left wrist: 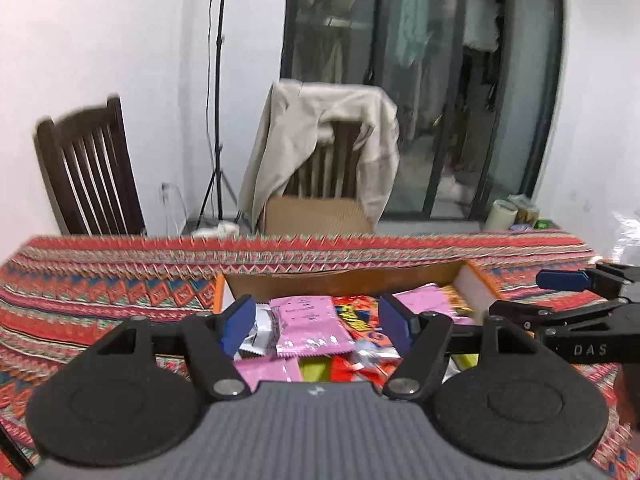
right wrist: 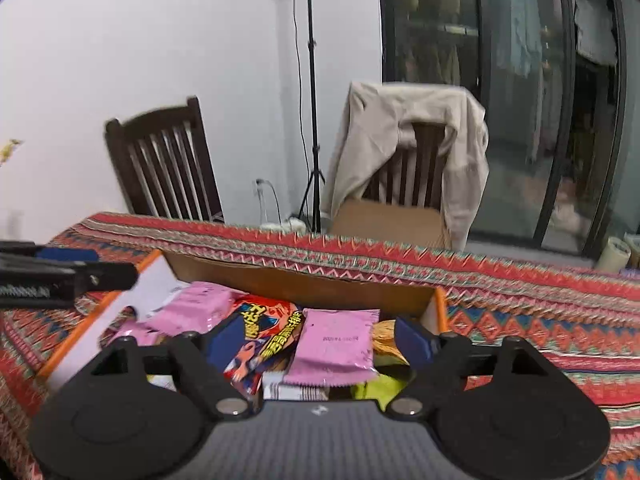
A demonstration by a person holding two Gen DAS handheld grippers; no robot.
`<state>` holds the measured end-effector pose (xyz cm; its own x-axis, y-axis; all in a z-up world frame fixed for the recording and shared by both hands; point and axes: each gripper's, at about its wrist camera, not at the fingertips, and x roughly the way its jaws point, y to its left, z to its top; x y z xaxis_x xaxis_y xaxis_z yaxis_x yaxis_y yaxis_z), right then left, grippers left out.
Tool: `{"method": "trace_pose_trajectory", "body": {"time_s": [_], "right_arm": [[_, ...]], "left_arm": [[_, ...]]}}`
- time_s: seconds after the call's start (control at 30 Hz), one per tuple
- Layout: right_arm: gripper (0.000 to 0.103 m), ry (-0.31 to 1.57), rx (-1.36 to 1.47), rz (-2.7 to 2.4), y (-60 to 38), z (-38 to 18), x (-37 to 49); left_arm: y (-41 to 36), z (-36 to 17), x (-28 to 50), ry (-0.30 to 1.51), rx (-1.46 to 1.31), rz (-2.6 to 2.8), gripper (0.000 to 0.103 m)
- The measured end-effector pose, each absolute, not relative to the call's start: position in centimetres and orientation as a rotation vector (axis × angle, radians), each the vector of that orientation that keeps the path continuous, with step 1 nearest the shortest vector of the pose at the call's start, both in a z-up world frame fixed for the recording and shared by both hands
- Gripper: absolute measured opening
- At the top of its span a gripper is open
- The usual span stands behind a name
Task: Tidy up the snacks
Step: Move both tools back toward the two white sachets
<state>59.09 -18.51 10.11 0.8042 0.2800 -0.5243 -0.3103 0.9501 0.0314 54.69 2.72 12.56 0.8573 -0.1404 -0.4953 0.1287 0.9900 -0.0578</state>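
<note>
L grip: my left gripper (left wrist: pixel 316 328) hangs over the box, jaws spread wide, nothing between them.
R grip: my right gripper (right wrist: pixel 320 344) also spread wide, holding nothing, low over the snacks.
Box: cardboard box (left wrist: pixel 340 280) w/ orange-edged flaps sits on the patterned tablecloth (left wrist: pixel 100 280), open top.
Snacks: all inside the box, loose pile. Pink packet (left wrist: pixel 310 326) lies on top, betw my L fingers in that view; red/yellow packet (left wrist: pixel 356 312) just beside it.
R view only: red-blue packet (right wrist: pixel 260 340) w/ yellow print, 2nd pink packet (right wrist: pixel 334 346) beside it, crinkled pink one (right wrist: pixel 192 308) near the white flap (right wrist: pixel 132 292).
L view only: the R tool seen from the side, over the box's right edge; paper roll (left wrist: pixel 500 214) past the table's far right.
Both views: dark wooden chair (right wrist: pixel 164 164), 2nd chair w/ beige jacket (right wrist: pixel 404 140), light stand (right wrist: pixel 314 120), glass doors (left wrist: pixel 440 80).
Blur: both frames soft, packet text unreadable.
</note>
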Motion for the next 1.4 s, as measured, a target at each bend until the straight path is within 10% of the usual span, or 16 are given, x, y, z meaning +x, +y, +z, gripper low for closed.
{"method": "trace_pose_trajectory", "body": {"time_s": [0.67,1.4], "right_arm": [[0.101,0.384,-0.074,0.382,-25.2,9.5,29.0],[0.101,0.591,0.125,0.272,-28.7,-0.3,20.7]], "left_arm": [[1.2,7.7,24.2,0.38,-0.077,-0.096,0.095],[-1.1,1.0,24.0,0.619,-0.027,-0.092,0.095]]}}
